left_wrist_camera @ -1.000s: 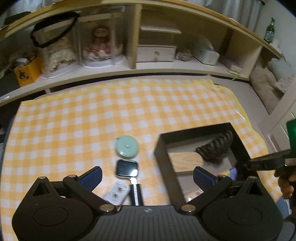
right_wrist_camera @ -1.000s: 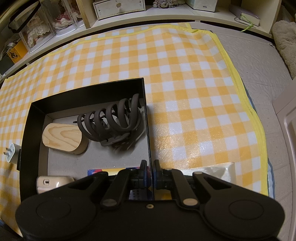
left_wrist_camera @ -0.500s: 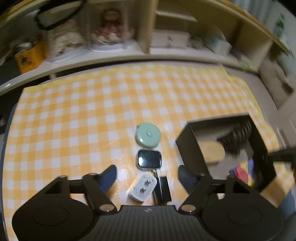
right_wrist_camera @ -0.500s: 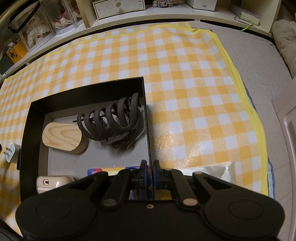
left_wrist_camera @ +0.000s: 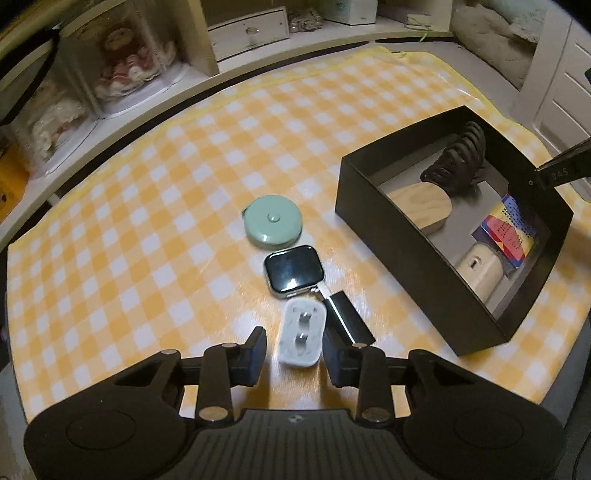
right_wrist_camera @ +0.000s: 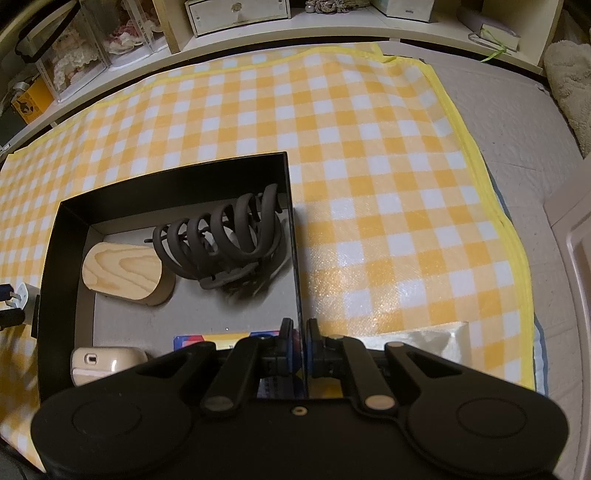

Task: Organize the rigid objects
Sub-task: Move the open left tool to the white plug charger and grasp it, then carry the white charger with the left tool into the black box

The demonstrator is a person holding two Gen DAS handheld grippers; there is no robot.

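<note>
Black box half-filled; three loose items on the checked cloth beside it.

Black box (right_wrist_camera: 173,177) holds a dark hair claw (right_wrist_camera: 225,240) at its 1 o'clock corner, a wooden block (right_wrist_camera: 123,275) at 10, a cream case (right_wrist_camera: 107,365) at 7, a coloured card (left_wrist_camera: 506,230) at 5. Right tool (right_wrist_camera: 300,338) together, clamped on the box's right wall. Left tool (left_wrist_camera: 294,349) closing around the white plug adapter (left_wrist_camera: 301,338); pads not yet pressing. At the adapter's 12 o'clock lies a smartwatch (left_wrist_camera: 293,271), its strap touching the adapter; a green tape measure (left_wrist_camera: 273,225) is further up. Yellow checked cloth (right_wrist_camera: 369,147) lies bare from the box's right wall to its hem; the shelf (right_wrist_camera: 332,27) runs along 12.
</note>
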